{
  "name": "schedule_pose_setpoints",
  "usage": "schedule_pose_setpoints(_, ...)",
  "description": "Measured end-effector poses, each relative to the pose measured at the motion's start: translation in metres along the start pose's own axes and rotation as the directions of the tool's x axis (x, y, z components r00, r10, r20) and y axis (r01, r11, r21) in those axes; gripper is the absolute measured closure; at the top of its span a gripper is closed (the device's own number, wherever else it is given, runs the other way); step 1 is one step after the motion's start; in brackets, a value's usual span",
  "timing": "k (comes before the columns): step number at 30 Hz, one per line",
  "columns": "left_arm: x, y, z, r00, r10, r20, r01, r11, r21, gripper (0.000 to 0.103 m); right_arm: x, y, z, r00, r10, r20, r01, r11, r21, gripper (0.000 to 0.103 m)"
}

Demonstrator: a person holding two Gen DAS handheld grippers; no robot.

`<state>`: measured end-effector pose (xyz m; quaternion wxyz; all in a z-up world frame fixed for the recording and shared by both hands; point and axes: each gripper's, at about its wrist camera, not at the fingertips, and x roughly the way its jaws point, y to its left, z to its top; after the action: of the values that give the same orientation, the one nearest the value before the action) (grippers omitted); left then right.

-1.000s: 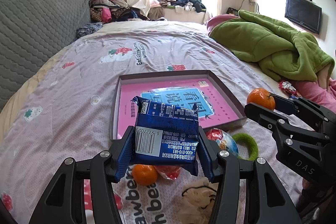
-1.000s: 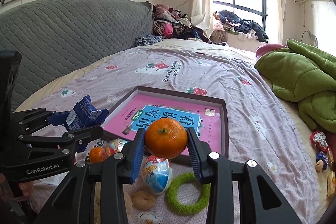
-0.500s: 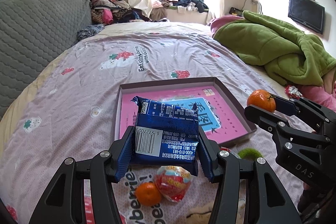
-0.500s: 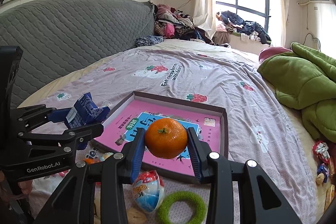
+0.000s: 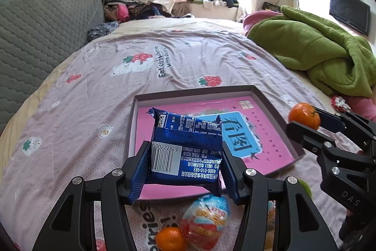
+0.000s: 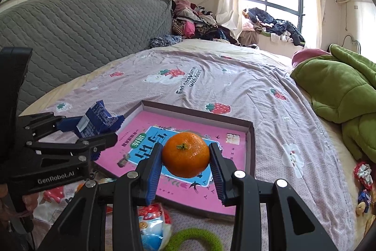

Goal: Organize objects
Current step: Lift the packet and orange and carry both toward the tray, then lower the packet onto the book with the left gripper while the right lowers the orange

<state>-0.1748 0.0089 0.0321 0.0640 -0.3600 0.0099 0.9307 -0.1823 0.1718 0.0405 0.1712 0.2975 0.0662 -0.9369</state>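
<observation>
Carrying two items at once, I have my left gripper (image 5: 185,164) clamped on a blue snack packet (image 5: 186,149) and my right gripper (image 6: 185,171) on a tangerine (image 6: 185,154), both centre frame above the pink-lined tray (image 6: 250,145), likely for dropping inside.

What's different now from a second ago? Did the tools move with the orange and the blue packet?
Both tools moved forward over the pink tray. The left tool carried the blue snack packet, and the right tool carried the orange, so the tray now sits right under them. Nothing was let go or picked up. The egg toy, the other orange and the green ring stayed on the bed.
</observation>
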Motion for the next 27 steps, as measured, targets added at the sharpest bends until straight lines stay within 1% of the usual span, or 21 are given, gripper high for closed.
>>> schedule_pose_setpoints(12,0.043,0.008,0.0,0.997,0.008,-0.079,-0.01,1.0,-0.02,0.046,0.043,-0.017,-0.011,0.996,0.012,-0.094,-0.01,1.0,0.017,0.063)
schedule_pose_setpoints(21,0.074,0.014,-0.011,0.987,0.017,-0.158,-0.022,0.999,-0.035,0.046,0.074,-0.032,-0.024,0.984,0.028,-0.179,-0.017,0.998,0.065,0.063)
schedule_pose_setpoints(27,0.085,0.017,-0.015,0.982,0.015,-0.187,-0.024,0.999,-0.047,0.046,0.086,-0.037,-0.032,0.973,0.029,-0.231,-0.011,0.997,0.077,0.063)
